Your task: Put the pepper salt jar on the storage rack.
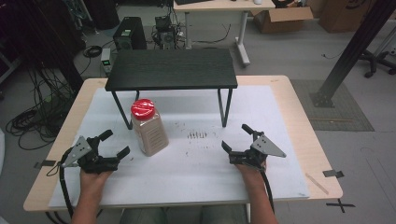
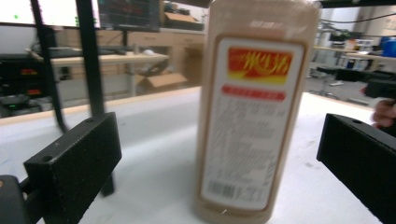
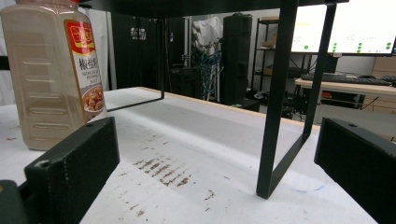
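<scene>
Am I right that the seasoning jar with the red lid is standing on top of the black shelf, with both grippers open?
Not quite: the high view shows the seasoning jar standing on the white mat in front of the black shelf, not on top. The left gripper and right gripper are indeed open.

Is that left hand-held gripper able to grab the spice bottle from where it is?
Probably yes: the left hand-held gripper is open, facing the spice bottle, with bare table between them.

Each hand-held gripper, the left gripper (image 1: 113, 144) and the right gripper (image 1: 236, 136), had two blocky matte-black jaws with small screw holes near their tips, a grey three-cornered plate on top, and a black cable trailing back. The forearms were unsleeved.
</scene>
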